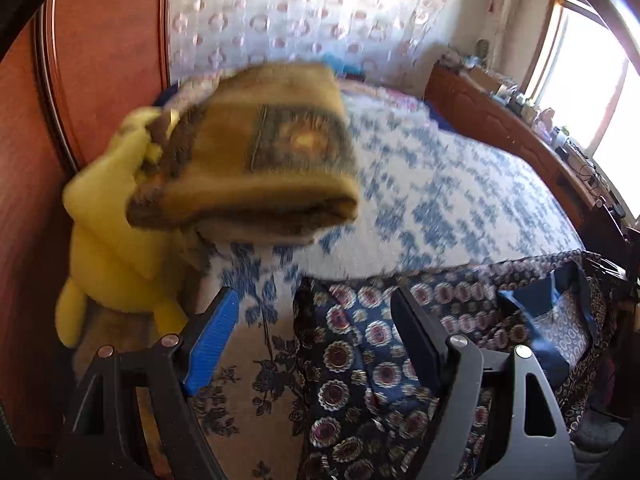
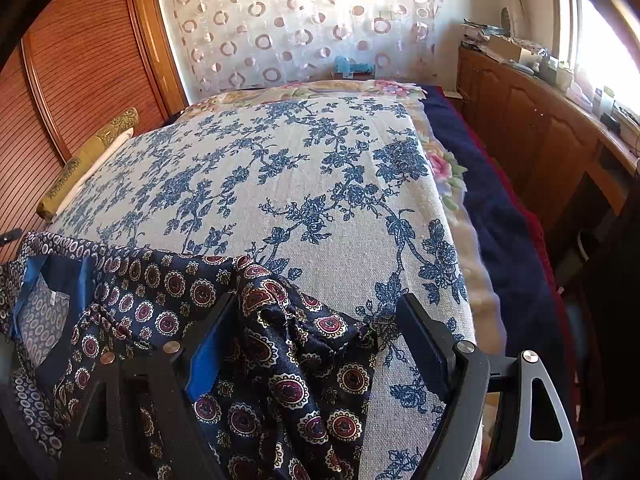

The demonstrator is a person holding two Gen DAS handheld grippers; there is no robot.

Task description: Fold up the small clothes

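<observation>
A small dark navy garment with red and white medallions (image 2: 280, 380) lies crumpled at the near edge of the bed; it also shows in the left wrist view (image 1: 360, 360). Its blue-lined inside shows at the left (image 2: 44, 312). My right gripper (image 2: 320, 328) is open, its jaws either side of a raised fold of the garment, not closed on it. My left gripper (image 1: 316, 320) is open and empty, just above the garment's left part.
The bed has a cream cover with blue flowers (image 2: 300, 184). A folded mustard cloth (image 1: 256, 156) and a yellow plush toy (image 1: 112, 232) sit at the bed's left edge. A wooden wardrobe (image 2: 80, 60) stands left, a cluttered wooden dresser (image 2: 540, 128) right.
</observation>
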